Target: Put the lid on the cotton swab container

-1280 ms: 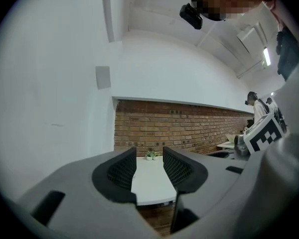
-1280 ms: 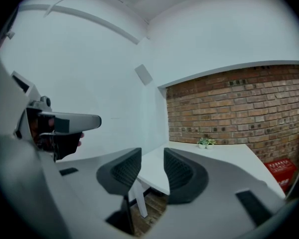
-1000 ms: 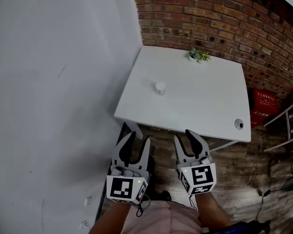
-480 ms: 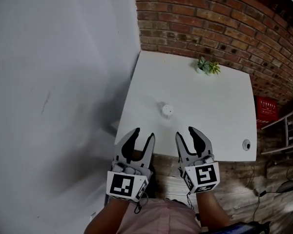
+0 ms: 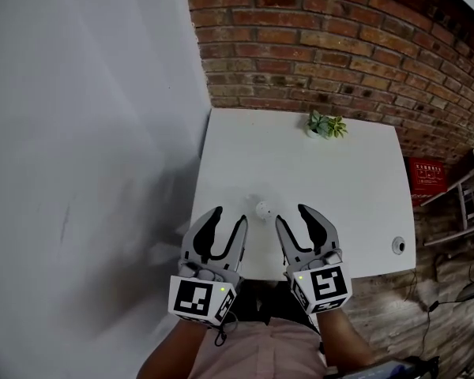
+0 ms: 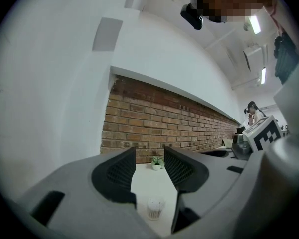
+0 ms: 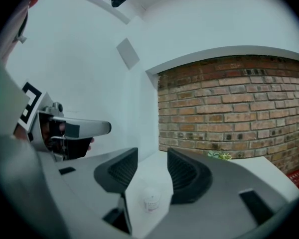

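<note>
The cotton swab container (image 5: 262, 208), a small white cylinder, stands near the front edge of the white table (image 5: 340, 180). It lies just ahead of and between my two grippers. The left gripper (image 5: 227, 218) is open, its jaws opening a little, and holds nothing. The right gripper (image 5: 294, 215) is also open and empty, with its jaws opening. In the left gripper view the container (image 6: 155, 208) shows low between the jaws of the left gripper (image 6: 149, 166), well ahead of them. In the right gripper view the container (image 7: 151, 201) sits likewise, ahead of the right gripper (image 7: 152, 168). I see no separate lid.
A small potted plant (image 5: 325, 125) stands at the table's far edge by the brick wall (image 5: 316, 46). A round cable hole (image 5: 400, 245) is at the table's front right. A white wall (image 5: 87, 133) borders the left. A red crate (image 5: 426, 178) and a chair (image 5: 466, 204) stand to the right.
The table and container have come closer. Both grippers now reach over the table's front edge, one on each side of the container, where before they hung over the floor.
</note>
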The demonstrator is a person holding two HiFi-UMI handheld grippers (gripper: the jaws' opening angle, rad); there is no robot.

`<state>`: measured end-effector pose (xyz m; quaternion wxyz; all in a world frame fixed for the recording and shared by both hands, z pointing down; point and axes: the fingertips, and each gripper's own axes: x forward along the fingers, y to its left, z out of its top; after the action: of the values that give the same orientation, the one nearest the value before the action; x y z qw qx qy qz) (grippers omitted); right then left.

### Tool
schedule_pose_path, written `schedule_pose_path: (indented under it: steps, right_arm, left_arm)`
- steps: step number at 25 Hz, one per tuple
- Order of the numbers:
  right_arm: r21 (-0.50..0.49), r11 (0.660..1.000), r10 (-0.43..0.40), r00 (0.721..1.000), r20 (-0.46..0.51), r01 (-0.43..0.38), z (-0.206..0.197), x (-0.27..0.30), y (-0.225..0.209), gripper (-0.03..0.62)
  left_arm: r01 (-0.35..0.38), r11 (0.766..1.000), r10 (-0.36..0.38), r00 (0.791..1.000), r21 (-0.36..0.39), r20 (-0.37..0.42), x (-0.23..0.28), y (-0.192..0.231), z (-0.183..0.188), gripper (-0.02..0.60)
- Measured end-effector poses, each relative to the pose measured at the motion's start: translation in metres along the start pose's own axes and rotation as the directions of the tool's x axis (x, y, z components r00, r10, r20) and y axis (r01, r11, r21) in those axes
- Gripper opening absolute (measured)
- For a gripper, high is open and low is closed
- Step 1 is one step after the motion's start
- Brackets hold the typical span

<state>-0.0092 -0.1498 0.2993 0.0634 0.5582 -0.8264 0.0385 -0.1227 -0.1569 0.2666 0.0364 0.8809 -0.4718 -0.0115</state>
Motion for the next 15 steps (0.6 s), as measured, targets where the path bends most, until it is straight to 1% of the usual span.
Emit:
schedule_pose_path:
  steps: [3, 5, 7, 10, 15]
  right_arm:
    - [0.003, 1.000, 0.012, 1.000, -0.006, -0.012, -0.004, 0.009, -0.009, 0.193]
    - [0.006, 1.000, 0.024, 1.000, -0.020, -0.024, -0.010, 0.018, -0.015, 0.195]
    - [0.012, 0.999, 0.041, 0.998, -0.038, -0.041, -0.016, 0.026, -0.020, 0.196]
    - [0.015, 0.997, 0.075, 0.996, -0.052, -0.074, -0.025, 0.037, -0.025, 0.198]
    - [0.056, 0.991, 0.124, 0.984, -0.125, -0.117, -0.065, 0.049, -0.022, 0.210]
  left_arm:
    - [-0.005, 1.000, 0.004, 1.000, -0.015, -0.013, 0.013, 0.004, -0.006, 0.189]
    - [-0.008, 0.999, 0.007, 1.000, -0.039, -0.029, 0.023, 0.007, -0.015, 0.193]
    - [-0.011, 0.998, 0.007, 0.999, -0.064, -0.052, 0.032, 0.010, -0.025, 0.198]
    - [-0.018, 0.997, 0.010, 0.996, -0.082, -0.093, 0.043, 0.014, -0.043, 0.213]
    - [-0.020, 0.993, 0.001, 0.987, -0.115, -0.163, 0.052, 0.019, -0.077, 0.229]
